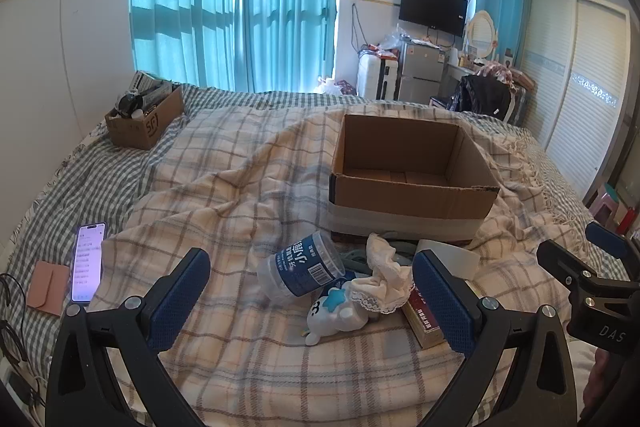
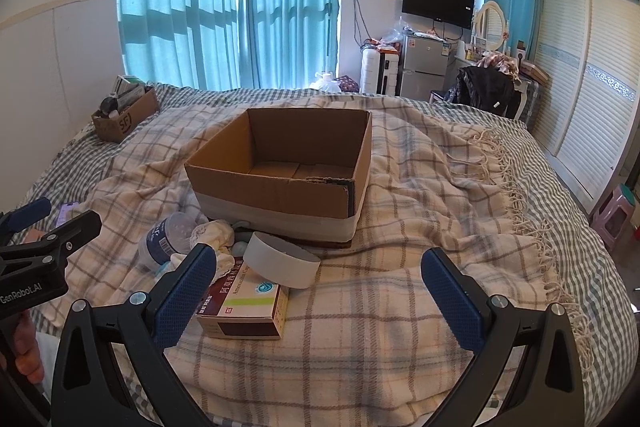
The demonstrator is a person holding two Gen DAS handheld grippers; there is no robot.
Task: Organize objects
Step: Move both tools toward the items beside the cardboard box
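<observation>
Two hand-held grippers hover over a plaid blanket [image 2: 400,287] on a bed, fingers spread wide and gripping nothing. The left gripper [image 1: 312,301] frames a small heap at the center of its view: a bottle [image 1: 300,269] lying on its side, a white cloth [image 1: 384,277] just beside it toward 3 o'clock, a white toy [image 1: 334,315] touching the cloth toward 6 o'clock, and a red-and-white carton [image 1: 422,321] against the right finger. The right gripper [image 2: 320,297] sits above the same carton [image 2: 244,307], with a tape roll [image 2: 280,259] resting on its far edge. An open box [image 2: 280,179] stands behind the heap at 12 o'clock, nothing showing inside. A lit phone [image 1: 87,263] lies at 9 o'clock of the left view.
</observation>
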